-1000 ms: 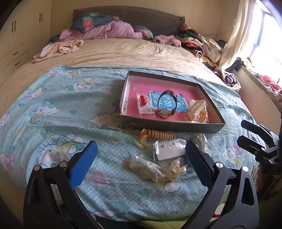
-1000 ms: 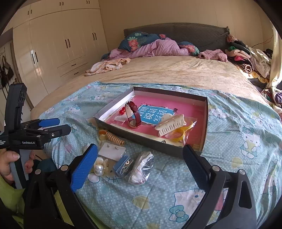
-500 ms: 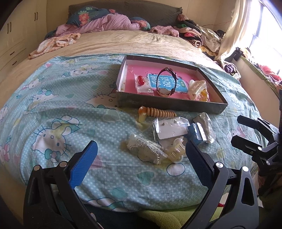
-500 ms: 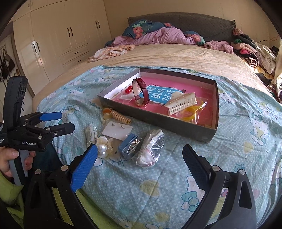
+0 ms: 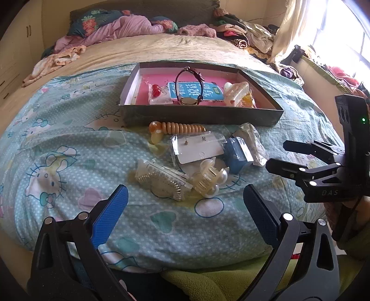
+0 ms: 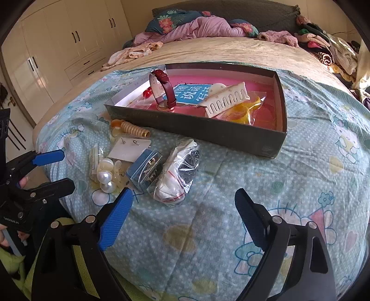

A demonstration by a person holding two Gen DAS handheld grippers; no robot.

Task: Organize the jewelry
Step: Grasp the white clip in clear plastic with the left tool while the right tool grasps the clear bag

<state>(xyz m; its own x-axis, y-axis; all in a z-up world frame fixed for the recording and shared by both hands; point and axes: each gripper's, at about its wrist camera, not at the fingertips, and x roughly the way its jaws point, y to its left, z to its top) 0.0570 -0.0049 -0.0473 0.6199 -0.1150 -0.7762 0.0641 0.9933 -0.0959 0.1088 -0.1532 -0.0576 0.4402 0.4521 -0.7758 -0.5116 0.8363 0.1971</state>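
Both hand-held grippers empty: left (image 5: 185, 215) wide, right (image 6: 182, 215) closing. Box (image 6: 192, 129) behind loose jewelry (image 6: 148, 166).

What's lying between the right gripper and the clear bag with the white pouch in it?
Nothing: in the right wrist view only bare printed bedsheet separates the right gripper, its closing fingers empty, from the clear bag.

A: What kind of place is this?
B: A home bedroom. There is a wide bed (image 6: 231, 53), a cartoon-cat blanket (image 6: 312, 139), pillows (image 6: 175, 20), piled clothes (image 5: 249, 39), white wardrobes (image 6: 57, 46) and a curtained window (image 5: 346, 41).
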